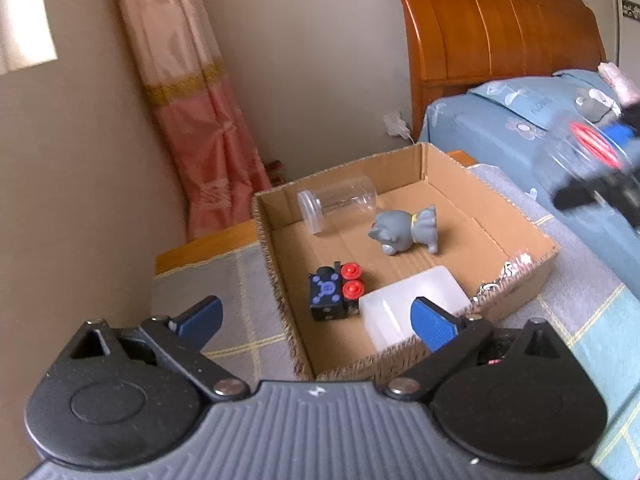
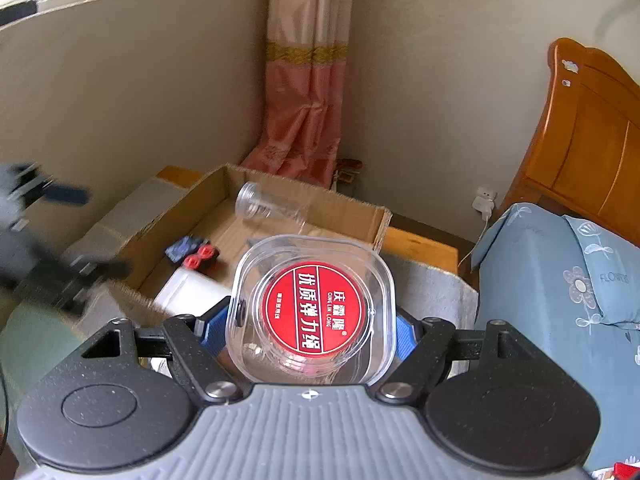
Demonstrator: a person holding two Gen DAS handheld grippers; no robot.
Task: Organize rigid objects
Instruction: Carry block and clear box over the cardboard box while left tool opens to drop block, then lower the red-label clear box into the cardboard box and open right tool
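Right wrist view gives me the clear plastic case [image 2: 312, 312] with the red round label, pinched between my right gripper [image 2: 310, 328] pads, one blue pad on each side wall. It hangs in the air short of the cardboard box [image 2: 208, 216], above the near rim, its lid face turned toward the camera. My worry is the hold itself: the walls are smooth, see-through plastic, and I judge that the pads sit low on the case, so a quick tilt could let it pivot or slide out before it is over the box floor.

Inside the box I see a clear jar [image 1: 338, 204] on its side near the far wall, a grey cat figure [image 1: 406, 230] toppled in the middle, a black block with red and blue knobs [image 1: 334, 294], and a white tray [image 1: 416, 304] at the near corner. If I let go too early, the case may hit the rim and drop to the checked mat [image 1: 240, 280] outside. If I go too deep, it may land on the tray or knock the black block.

My left gripper [image 1: 316, 320] has its fingers spread wide with nothing between them, hovering just short of the same near rim. Both grippers crowd that corner, so I judge a collision likely if I swing the case across.
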